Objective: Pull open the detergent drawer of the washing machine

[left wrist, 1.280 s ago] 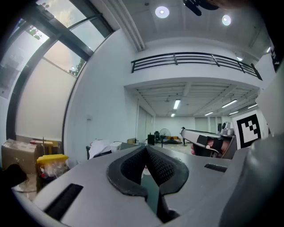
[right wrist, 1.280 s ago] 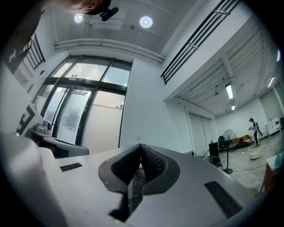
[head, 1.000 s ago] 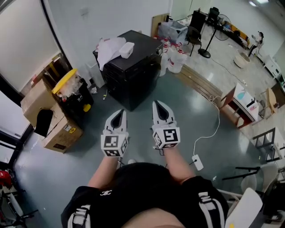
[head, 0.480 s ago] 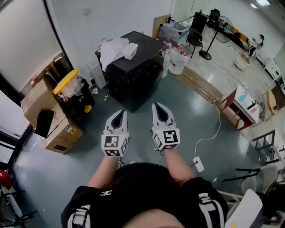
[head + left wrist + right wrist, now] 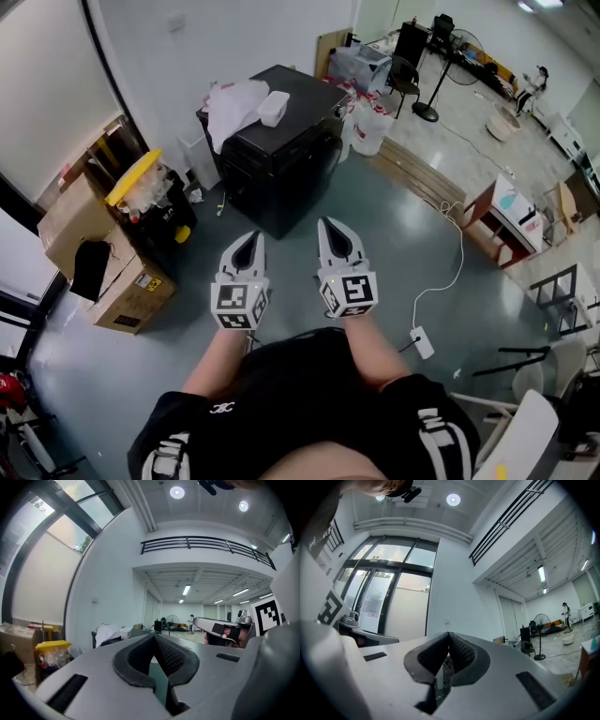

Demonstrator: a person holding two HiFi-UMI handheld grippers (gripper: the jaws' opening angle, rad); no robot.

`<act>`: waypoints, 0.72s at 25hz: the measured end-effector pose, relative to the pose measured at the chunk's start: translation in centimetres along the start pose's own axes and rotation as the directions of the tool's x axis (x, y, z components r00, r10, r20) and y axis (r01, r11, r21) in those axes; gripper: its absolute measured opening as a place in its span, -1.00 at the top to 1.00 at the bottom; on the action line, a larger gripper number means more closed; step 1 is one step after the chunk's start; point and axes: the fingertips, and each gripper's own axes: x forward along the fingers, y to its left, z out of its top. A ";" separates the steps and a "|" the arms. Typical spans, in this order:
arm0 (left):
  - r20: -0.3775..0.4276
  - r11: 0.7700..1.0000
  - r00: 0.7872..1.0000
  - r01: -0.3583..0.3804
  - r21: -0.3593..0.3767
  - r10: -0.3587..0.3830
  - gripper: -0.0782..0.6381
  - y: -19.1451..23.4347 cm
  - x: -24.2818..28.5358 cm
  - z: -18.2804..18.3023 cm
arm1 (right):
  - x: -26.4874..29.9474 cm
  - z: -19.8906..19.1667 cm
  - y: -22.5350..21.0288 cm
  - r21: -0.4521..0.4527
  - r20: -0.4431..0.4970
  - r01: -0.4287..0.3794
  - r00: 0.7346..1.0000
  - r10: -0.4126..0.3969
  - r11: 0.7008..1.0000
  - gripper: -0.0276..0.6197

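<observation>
The black washing machine (image 5: 281,155) stands by the wall ahead, with a white cloth (image 5: 230,103) and a small white box (image 5: 272,106) on its top. I cannot make out its detergent drawer from here. My left gripper (image 5: 249,236) and right gripper (image 5: 330,223) are held side by side over the floor, well short of the machine, both pointing at it. In the left gripper view the left gripper (image 5: 153,635) has its tips together with nothing between them. The right gripper (image 5: 449,633) is likewise shut and holds nothing.
Cardboard boxes (image 5: 94,253) and a yellow-lidded bin (image 5: 141,183) stand left of the machine. Plastic jugs (image 5: 370,122) and wooden planks (image 5: 422,178) lie to its right. A white cable with a power strip (image 5: 422,342) runs across the floor at the right.
The room has shifted slightly in the head view as the person and both grippers move a little; the boxes at the left slid towards the edge. Both pairs of jaws stay closed.
</observation>
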 end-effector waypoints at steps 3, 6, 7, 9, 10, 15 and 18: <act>0.003 1.000 1.000 0.010 0.000 -0.010 0.80 0.3 0.1 0.0 | 0.4 -0.3 0.2 0.000 -0.008 0.005 1.000 -0.005 1.000 0.91; 0.006 1.000 1.000 0.008 0.001 -0.008 0.80 0.9 0.4 -0.1 | 1.1 -0.6 0.1 0.004 -0.009 0.007 1.000 -0.007 1.000 0.91; 0.005 1.000 1.000 0.006 0.001 -0.006 0.80 1.2 0.6 -0.2 | 1.4 -0.7 0.0 0.006 -0.008 0.007 1.000 -0.007 1.000 0.91; 0.006 1.000 1.000 0.004 0.003 -0.004 0.80 1.9 1.1 -0.2 | 2.3 -0.9 -0.1 0.007 -0.004 0.007 1.000 -0.007 1.000 0.91; 0.007 1.000 1.000 0.002 0.004 -0.002 0.80 2.2 1.4 -0.2 | 2.8 -1.0 -0.2 0.005 -0.001 0.005 1.000 -0.005 1.000 0.91; 0.023 1.000 1.000 -0.009 0.021 0.009 0.80 2.9 3.3 -0.1 | 5.1 -1.5 -1.5 0.004 0.015 -0.011 1.000 0.011 1.000 0.91; 0.030 0.999 0.999 -0.023 0.031 0.022 0.80 4.1 5.6 0.1 | 7.6 -1.9 -2.5 0.000 0.024 -0.024 0.999 0.024 1.000 0.91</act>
